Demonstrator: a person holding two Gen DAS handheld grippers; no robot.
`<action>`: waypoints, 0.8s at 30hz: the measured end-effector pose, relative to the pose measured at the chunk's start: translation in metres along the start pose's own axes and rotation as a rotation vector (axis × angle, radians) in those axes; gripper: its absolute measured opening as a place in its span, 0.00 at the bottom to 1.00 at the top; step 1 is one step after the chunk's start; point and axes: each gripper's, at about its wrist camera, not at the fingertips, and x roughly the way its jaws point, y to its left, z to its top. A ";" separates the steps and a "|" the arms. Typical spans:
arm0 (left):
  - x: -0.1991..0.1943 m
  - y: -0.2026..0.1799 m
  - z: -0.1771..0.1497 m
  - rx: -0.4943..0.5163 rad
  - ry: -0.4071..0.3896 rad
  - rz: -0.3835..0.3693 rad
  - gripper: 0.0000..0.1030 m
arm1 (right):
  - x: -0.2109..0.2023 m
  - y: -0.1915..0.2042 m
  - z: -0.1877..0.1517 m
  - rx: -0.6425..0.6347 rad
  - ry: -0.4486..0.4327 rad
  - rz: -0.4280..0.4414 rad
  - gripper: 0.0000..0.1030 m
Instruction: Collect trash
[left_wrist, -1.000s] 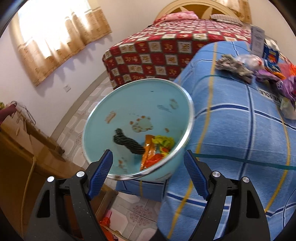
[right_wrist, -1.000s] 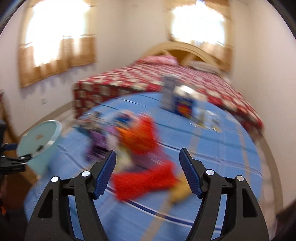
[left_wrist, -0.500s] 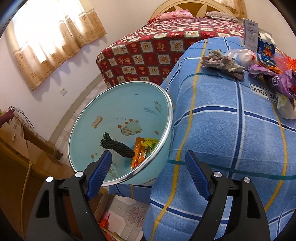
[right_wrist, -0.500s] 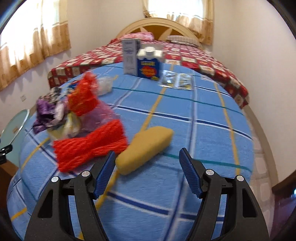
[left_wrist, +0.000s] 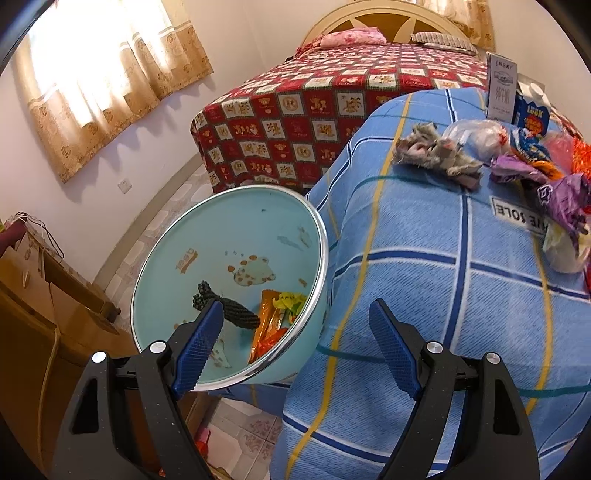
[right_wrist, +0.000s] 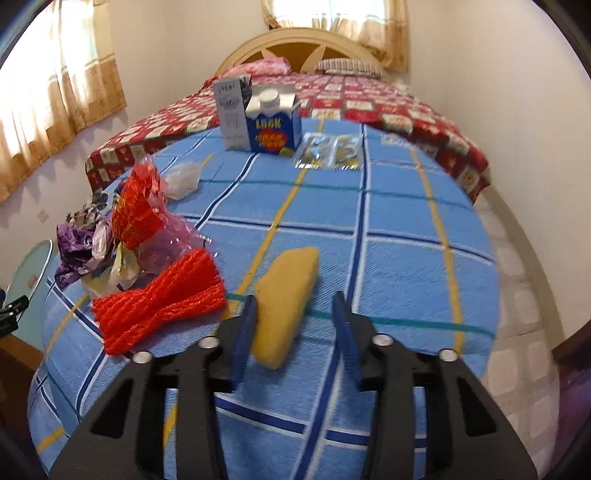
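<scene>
Each claw, left (left_wrist: 295, 347) and right (right_wrist: 293, 336), is built from two matte black arms pierced by long cut-outs. Round silver screws are set near the finger bases. The pads (left_wrist: 199, 345) are moulded in ribbed blue.

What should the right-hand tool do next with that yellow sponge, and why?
Probably finish closing the jaws. The right gripper has just been closing its jaws around the yellow sponge, yet a gap shows on the sponge's right side, so it likely isn't gripped. Lifting now might leave it on the blue blanket.
</scene>
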 end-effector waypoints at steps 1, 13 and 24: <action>-0.001 0.000 0.001 -0.002 -0.001 -0.003 0.77 | 0.001 0.002 -0.001 -0.001 0.007 0.023 0.17; -0.001 -0.022 0.040 -0.040 -0.041 -0.049 0.77 | 0.006 0.005 0.035 -0.019 -0.097 0.013 0.14; 0.015 -0.076 0.098 -0.033 -0.064 -0.098 0.76 | 0.045 0.001 0.077 -0.057 -0.100 -0.033 0.14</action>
